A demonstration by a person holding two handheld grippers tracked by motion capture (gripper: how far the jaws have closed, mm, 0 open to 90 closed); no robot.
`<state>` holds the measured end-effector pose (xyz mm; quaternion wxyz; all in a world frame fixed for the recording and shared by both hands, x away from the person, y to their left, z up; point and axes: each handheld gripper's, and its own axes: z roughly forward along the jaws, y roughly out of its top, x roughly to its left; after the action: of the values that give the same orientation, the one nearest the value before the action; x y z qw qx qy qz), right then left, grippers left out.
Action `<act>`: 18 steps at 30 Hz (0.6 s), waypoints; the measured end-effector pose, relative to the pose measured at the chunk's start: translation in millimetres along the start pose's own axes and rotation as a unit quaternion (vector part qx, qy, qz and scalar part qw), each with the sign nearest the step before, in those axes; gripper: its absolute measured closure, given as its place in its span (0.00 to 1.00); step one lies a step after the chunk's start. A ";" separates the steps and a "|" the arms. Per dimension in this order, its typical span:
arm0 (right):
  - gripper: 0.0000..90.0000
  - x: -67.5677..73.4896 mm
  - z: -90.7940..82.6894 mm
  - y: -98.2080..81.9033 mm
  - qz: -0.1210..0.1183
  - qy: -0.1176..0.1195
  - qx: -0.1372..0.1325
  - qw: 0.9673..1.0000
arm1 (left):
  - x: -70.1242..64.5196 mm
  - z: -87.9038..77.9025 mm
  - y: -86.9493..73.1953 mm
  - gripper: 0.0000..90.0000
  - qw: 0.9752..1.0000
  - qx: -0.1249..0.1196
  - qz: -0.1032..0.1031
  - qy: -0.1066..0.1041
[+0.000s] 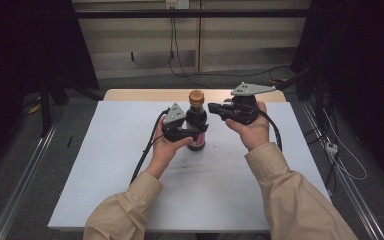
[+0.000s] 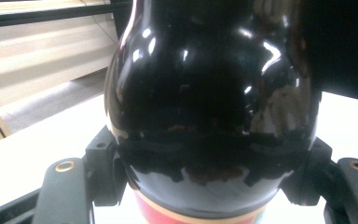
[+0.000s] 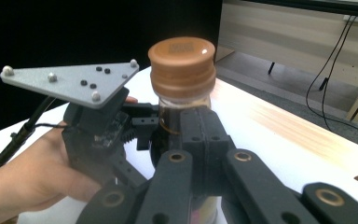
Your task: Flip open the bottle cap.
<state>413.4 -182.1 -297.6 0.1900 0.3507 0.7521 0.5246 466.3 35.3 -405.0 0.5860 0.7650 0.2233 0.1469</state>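
A dark glass bottle (image 1: 196, 125) with a brown cap (image 1: 196, 97) stands upright on the white table top (image 1: 130, 175). My left gripper (image 1: 192, 133) is shut on its body from the left; in the left gripper view the pads (image 2: 103, 168) press the bottle's (image 2: 205, 93) black belly above a red label band. My right gripper (image 1: 214, 107) hovers at the bottle's right, level with the neck, its jaws together with nothing between them. In the right gripper view the shut jaw tips (image 3: 200, 122) sit just before the neck, below the cap (image 3: 182, 60); I cannot tell whether they touch it.
A strip of bare wood (image 1: 145, 94) shows at the table's far edge. Black cables (image 1: 180, 65) run over the floor behind it, past a pale wall panel. Metal rails (image 1: 25, 175) flank the table. The left gripper's cable (image 1: 142, 157) trails over the near left of the top.
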 end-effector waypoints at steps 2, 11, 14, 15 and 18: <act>1.00 -0.7 1.6 2.9 0.001 -0.001 0.000 1.000 | 0.1 0.0 -0.1 0.33 1.000 0.000 0.000 0.000; 1.00 -3.4 9.2 11.7 -0.007 0.001 0.001 1.000 | -0.8 0.2 0.0 0.33 1.000 0.001 0.002 0.003; 1.00 -3.4 9.6 14.1 -0.008 0.002 0.003 1.000 | -1.2 0.0 -0.1 0.33 1.000 0.002 0.004 0.003; 1.00 -3.7 9.5 14.9 -0.008 0.001 0.001 1.000 | -1.3 0.3 -0.1 0.33 1.000 0.000 0.006 0.004; 1.00 -3.5 10.6 16.6 -0.010 0.002 0.002 1.000 | -1.3 0.2 -0.2 0.33 1.000 0.001 0.005 0.005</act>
<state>428.1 -174.3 -286.5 0.1929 0.3425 0.7573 0.5215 465.3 34.5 -405.2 0.5835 0.7657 0.2224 0.1541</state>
